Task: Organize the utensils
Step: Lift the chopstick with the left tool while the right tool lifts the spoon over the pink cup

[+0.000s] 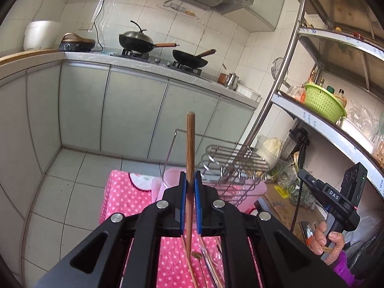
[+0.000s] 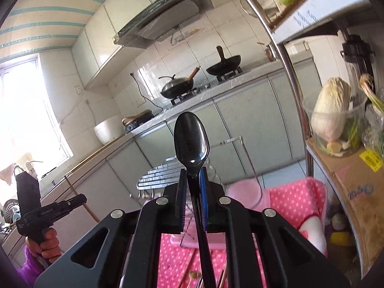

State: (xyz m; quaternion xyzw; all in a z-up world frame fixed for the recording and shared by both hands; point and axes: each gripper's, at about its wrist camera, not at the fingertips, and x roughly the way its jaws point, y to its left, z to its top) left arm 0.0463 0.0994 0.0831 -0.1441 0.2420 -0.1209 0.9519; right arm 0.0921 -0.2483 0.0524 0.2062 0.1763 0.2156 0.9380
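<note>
Holding mid-task | left hand-held gripper (image 1: 189, 180) clamped on wooden chopstick (image 1: 190, 144) | right hand-held gripper (image 2: 193, 175) clamped on black spoon (image 2: 191, 139) | wire rack (image 1: 230, 165) just ahead, unloaded | more chopsticks (image 1: 211, 264) left on bench (image 1: 124, 196)

left gripper (image 1: 190, 180) with blue-padded black fingers (image 1: 183, 192) clamped on a brown wooden chopstick (image 1: 190, 144), stick upright, blunt end up, tapered end hanging below the jaws over more wooden chopsticks (image 1: 192, 271) lying on the pink white-dotted cloth (image 1: 124, 196). silver wire dish rack (image 1: 230, 163) just behind gripper on the cloth. right gripper (image 1: 333, 192), black, at right edge, held in a hand (image 1: 328, 240); its jaws out of frame. green plastic colander (image 1: 321, 100) on the shelf.
</note>
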